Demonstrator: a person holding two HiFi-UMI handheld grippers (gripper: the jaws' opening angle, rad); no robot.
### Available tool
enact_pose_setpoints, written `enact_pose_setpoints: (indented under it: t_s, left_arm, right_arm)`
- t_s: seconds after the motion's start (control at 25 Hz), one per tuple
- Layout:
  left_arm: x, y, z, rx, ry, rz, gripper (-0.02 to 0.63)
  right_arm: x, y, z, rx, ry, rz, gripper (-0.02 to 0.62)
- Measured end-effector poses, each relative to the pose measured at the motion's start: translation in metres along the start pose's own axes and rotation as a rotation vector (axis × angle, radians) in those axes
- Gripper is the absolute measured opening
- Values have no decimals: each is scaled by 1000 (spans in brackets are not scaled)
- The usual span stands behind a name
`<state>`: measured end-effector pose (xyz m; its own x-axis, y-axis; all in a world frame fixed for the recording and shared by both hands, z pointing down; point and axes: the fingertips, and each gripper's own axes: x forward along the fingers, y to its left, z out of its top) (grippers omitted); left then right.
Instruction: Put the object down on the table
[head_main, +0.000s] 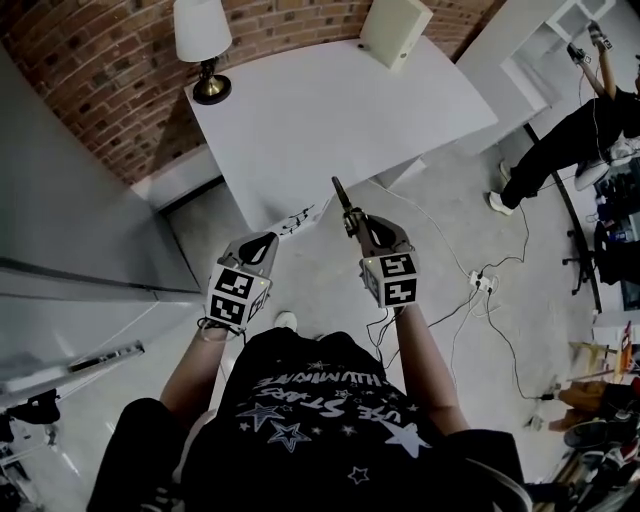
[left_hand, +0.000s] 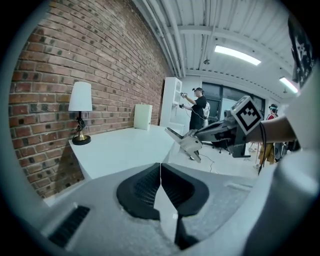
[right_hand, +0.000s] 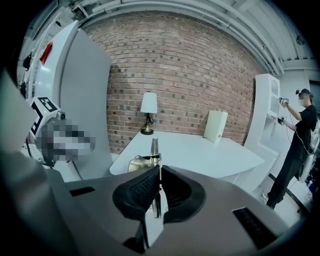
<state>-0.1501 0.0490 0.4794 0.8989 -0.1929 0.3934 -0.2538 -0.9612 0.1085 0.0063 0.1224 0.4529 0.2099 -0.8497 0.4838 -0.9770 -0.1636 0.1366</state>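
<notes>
A thin flat metal object (head_main: 340, 194) sticks out of my right gripper (head_main: 354, 224), which is shut on it. In the right gripper view the object (right_hand: 154, 149) stands edge-on between the black pads (right_hand: 142, 189), pointing toward the white table (right_hand: 200, 152). It hangs in the air just short of the table's near edge (head_main: 300, 195). My left gripper (head_main: 292, 224) is beside it on the left, shut with nothing between its pads (left_hand: 145, 186). The left gripper view shows the right gripper (left_hand: 194, 143) with the object (left_hand: 173, 134) poking out.
On the table's far side stand a lamp (head_main: 204, 45) and a white upright panel (head_main: 394, 28). A grey cabinet (head_main: 70, 210) rises at the left. Cables and a power strip (head_main: 482, 282) lie on the floor. A person in black (head_main: 575, 130) works at white shelves on the right.
</notes>
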Motion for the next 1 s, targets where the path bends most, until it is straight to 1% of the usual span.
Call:
enact_pose_setpoints:
  t_s: [0.16,0.32,0.44,0.52,0.64,0.8,1.0]
  left_arm:
    - [12,16,-1,-10,17,9,21]
    - [24,30,4,-20,15,30,21]
    - [35,43,12,-28,3,64,21]
    - [43,53,17,-35,-1,93,21]
    - [60,67,24,-40,2,134,21]
    - [87,88,38,-69,9,207,21]
    - [121,102,67,-88,15,276,21]
  right_arm:
    - [19,-7,3,-27,19,13,12]
    - [40,-22,12,-44,9,24,12]
    - [63,-36,20,-34,-1,43,12]
    - [81,-47,25,-46,3,60,12]
    - [113,-66,38,-69,-21,83,12]
    - [157,-92,54,-115,-16,141,12]
    - [212,-120,78,-215,-5,235,12]
